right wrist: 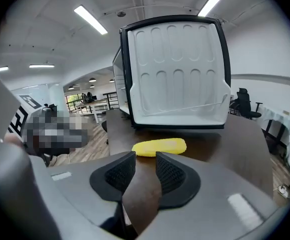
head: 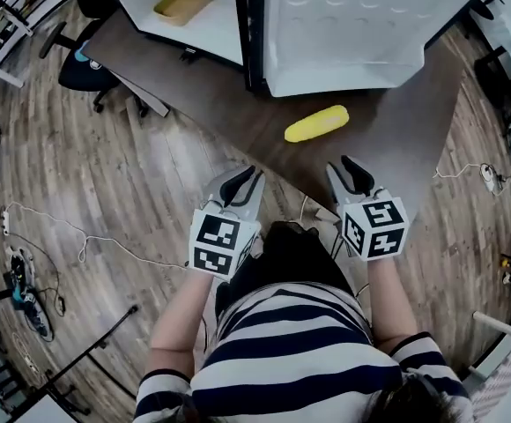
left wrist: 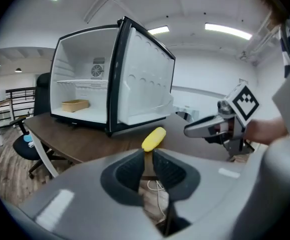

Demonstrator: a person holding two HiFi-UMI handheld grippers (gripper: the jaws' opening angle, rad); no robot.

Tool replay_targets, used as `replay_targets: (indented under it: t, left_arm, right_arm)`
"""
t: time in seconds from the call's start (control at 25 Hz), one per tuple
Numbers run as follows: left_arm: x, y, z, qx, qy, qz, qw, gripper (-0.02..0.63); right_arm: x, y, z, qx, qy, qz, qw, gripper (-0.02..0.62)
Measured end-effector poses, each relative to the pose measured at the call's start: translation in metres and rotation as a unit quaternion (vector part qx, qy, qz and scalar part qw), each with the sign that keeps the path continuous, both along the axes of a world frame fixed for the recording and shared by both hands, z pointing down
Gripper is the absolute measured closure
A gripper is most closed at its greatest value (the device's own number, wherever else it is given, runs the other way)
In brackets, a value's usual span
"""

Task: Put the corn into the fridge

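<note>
The left gripper (head: 242, 183) and right gripper (head: 344, 173) angle downward side by side, fingers (right wrist: 172, 176) slightly apart, empty.

An open-plan office, shown by swivel chairs (head: 79, 67), distant desks (right wrist: 92, 105) and ceiling strip lights (right wrist: 90, 19).

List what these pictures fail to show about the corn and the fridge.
- Fridge inside: the head view's top edge cuts off all but the floor. In the right gripper view the open door hides nearly all of it.
- Tan tray: too small in the head and left gripper views to tell its contents.
- Corn: in the left gripper view its near end sits behind the left gripper.
</note>
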State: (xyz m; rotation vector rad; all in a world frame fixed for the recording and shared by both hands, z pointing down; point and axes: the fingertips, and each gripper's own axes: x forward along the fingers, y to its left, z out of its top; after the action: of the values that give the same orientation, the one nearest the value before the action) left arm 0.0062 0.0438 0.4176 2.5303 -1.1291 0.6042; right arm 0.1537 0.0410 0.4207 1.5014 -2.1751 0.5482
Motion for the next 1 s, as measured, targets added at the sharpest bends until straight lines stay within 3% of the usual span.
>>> replay_targets:
  t: [0.12, 0.4, 0.68, 1.0]
  left_arm:
    - [0.029, -0.017, 0.005, 0.003, -0.010, 0.036, 0.9993, 0.606]
    - [0.079, -0.048, 0.028, 0.005, -0.077, 0.101, 0.9918, 0.606]
    - [0.135, -0.084, 0.046, 0.017, -0.140, 0.170, 0.9752, 0.606]
    - [0.173, -0.108, 0.074, 0.016, -0.202, 0.219, 0.9546, 0.606]
  right_arm:
    - [0.011, -0.003, 0.006, -0.009, -0.004, 0.012, 1.000, 0.480]
    - [0.030, -0.028, 0.021, -0.017, -0.037, 0.023, 0.999, 0.480]
    - [0.053, -0.055, 0.028, -0.025, -0.063, 0.021, 0.998, 0.480]
    - [0.080, -0.068, 0.047, -0.041, -0.077, 0.025, 0.996, 0.480]
